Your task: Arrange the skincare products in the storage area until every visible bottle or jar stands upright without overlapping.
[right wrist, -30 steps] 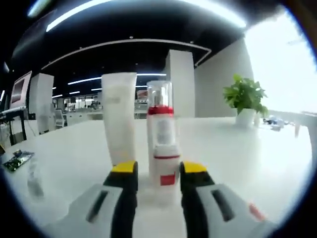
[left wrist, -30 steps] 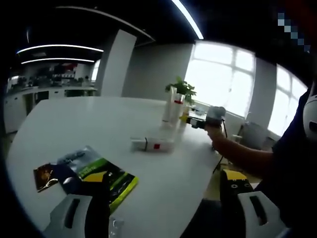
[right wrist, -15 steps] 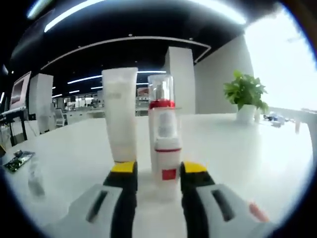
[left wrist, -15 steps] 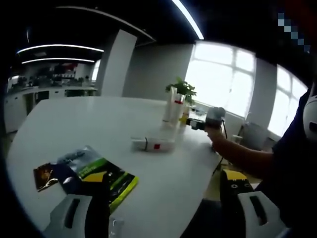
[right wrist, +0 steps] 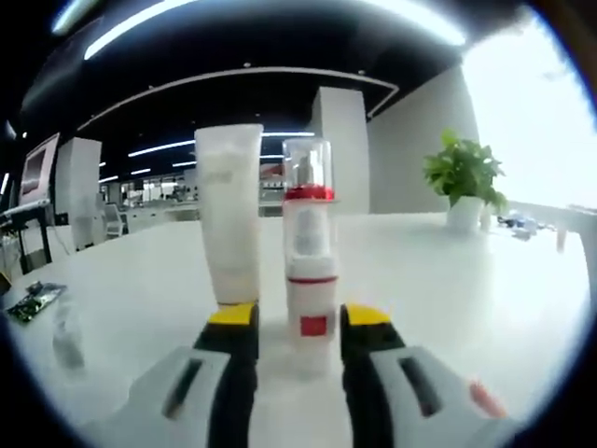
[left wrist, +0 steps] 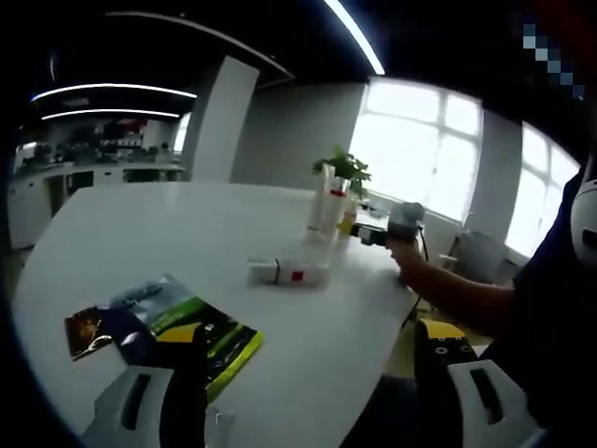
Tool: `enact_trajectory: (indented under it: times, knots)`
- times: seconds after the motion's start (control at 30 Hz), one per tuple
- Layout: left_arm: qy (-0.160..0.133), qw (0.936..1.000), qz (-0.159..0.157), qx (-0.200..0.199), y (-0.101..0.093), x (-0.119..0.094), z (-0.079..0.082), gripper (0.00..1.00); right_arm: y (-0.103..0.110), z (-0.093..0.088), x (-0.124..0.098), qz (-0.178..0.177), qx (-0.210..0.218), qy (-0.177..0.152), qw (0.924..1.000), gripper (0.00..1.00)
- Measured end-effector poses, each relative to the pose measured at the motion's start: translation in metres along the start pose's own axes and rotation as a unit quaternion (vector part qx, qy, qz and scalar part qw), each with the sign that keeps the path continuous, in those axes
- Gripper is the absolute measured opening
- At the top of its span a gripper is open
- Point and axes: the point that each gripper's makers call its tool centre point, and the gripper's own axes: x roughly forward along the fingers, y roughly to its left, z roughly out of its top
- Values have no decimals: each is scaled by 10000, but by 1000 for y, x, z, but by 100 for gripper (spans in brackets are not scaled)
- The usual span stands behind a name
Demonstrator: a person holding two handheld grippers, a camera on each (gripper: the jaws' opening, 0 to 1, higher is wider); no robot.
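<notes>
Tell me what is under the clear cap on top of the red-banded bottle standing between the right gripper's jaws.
Through the clear cap a pump head shows, sitting on the red collar of the bottle. The white body hides the contents. A white tube stands beside it.

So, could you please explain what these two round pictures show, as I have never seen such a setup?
A person holds a two-jaw gripper in each hand, and a fisheye camera rides on each one, looking forward along its jaws.

In the right gripper view, the right gripper stands open, its yellow-tipped jaws either side of a small white bottle with a red band, which stands upright on the white table. Whether the jaws touch it I cannot tell. Behind it stand a white tube and a clear-capped pump bottle. A potted plant sits further back.

The left gripper view looks across the same table from further off. The left gripper is open and holds nothing. A green packet lies near it, and a white bottle lies on its side mid-table.
</notes>
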Motion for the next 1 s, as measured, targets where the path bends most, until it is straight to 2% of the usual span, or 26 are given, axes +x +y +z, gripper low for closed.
enact_trajectory:
  times: [0.2,0.57,1.0]
  knots:
    - [11,10000,-29,22,-3,2,1,94,0,1,-3,13,-28,-17,10000,35]
    - [19,10000,-28,28,-7,2,0,94,-1,15,-2,11,-61,-184,9998,37]
    - [17,10000,-28,27,-9,1,-1,94,0,26,-6,34,-94,-403,9991,44]
